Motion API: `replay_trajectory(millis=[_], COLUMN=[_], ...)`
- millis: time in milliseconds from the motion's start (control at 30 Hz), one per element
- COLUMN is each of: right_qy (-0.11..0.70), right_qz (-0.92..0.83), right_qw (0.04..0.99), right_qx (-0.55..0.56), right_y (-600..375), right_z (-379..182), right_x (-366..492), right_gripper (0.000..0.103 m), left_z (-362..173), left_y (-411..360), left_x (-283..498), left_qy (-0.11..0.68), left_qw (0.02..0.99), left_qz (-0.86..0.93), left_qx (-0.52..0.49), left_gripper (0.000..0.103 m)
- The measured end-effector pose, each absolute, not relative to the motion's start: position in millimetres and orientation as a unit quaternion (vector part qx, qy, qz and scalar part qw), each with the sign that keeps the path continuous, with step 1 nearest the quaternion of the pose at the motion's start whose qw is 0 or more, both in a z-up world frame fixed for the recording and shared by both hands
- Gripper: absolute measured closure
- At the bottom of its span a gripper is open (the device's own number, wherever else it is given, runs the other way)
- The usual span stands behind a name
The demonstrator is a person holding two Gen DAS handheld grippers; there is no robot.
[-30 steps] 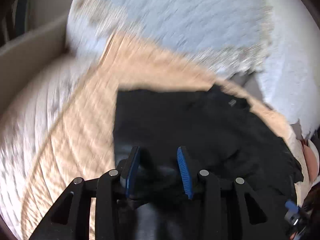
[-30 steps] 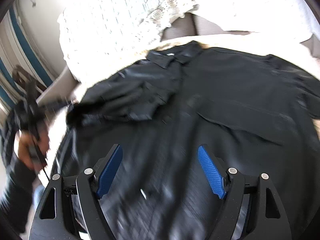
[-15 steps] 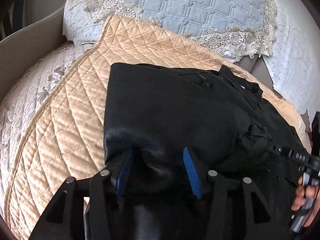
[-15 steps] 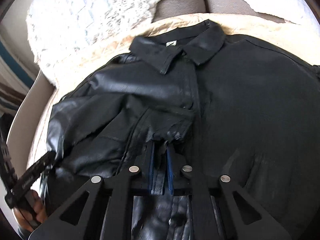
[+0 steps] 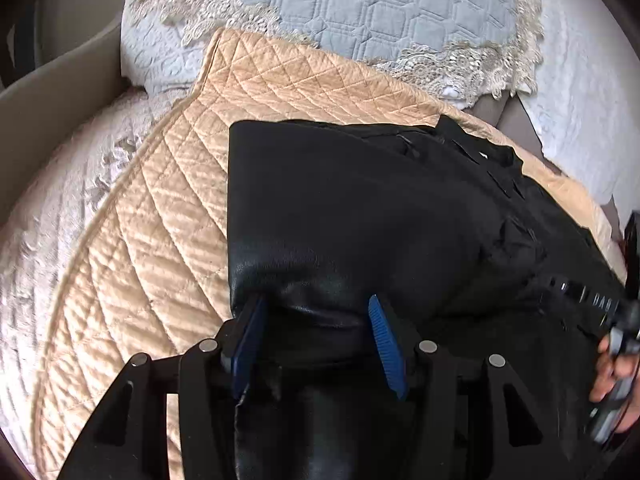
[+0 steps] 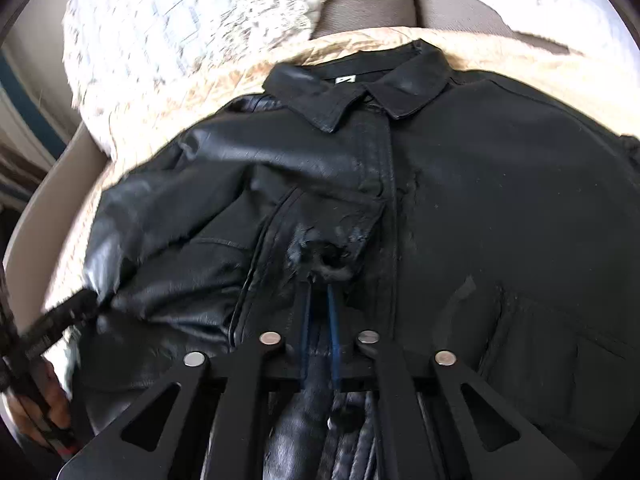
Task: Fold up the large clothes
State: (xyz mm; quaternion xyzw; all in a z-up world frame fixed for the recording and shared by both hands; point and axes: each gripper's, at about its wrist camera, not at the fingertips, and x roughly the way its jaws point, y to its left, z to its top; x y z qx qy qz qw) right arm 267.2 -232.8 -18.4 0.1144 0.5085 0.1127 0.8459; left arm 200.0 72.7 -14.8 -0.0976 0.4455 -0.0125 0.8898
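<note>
My right gripper (image 6: 319, 322) has its blue fingers (image 6: 334, 320) drawn almost together, pinching a bunched bit of the black leather jacket (image 6: 500, 208) near the end of the folded-in sleeve (image 6: 224, 208); the pinch sits just left of the front placket, below the collar (image 6: 360, 88); the frayed cuff opening (image 6: 334, 262) puckers right at the fingertips. My left gripper (image 5: 316, 334) has its fingers (image 5: 386, 336) spread apart, with a raised fold of the jacket (image 5: 360, 208) lying between them; I cannot tell whether either pad presses the leather, but the gap is wide and the fold only partly fills it.

Outward from there: from the left wrist I see the jacket's left side folded over into a straight vertical edge, smooth on top, with the collar far up to the right; from the right wrist the jacket lies front-up, collar away from me, right half flat and spread, left half doubled inward with the sleeve crossing the chest. It rests on a tan quilted cover (image 5: 160, 220); beyond that a blue-grey quilted pillow with lace trim (image 5: 360, 12) leans at the head, a white textured pillow (image 5: 580, 92) beside it; a pale embroidered bedspread (image 5: 60, 208) shows to the left of the tan cover. The other gripper appears at the edge of each view, each with a hand on its handle.
</note>
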Motion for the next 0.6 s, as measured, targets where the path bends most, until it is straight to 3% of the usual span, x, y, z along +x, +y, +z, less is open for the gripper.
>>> replay_trajectory(millis=[233, 600], right_qy=[0.481, 0.469], right_qz=[0.133, 0.126], right_qw=[0.86, 0.866], right_qx=[0.108, 0.119], right_y=[-261.3, -308.5], right_z=[11.3, 24.3], right_x=[195.7, 68.8], right_gripper=[0.084, 0.081], left_z=[10.6, 8.9], left_y=[61.5, 0.0], left_x=[134.9, 41.2], left_qy=[0.433, 0.442], left_qw=[0.895, 0.892], left_qz=[-0.026, -0.063], left_qx=[-0.098, -0.072], left_gripper=[0.047, 0.046])
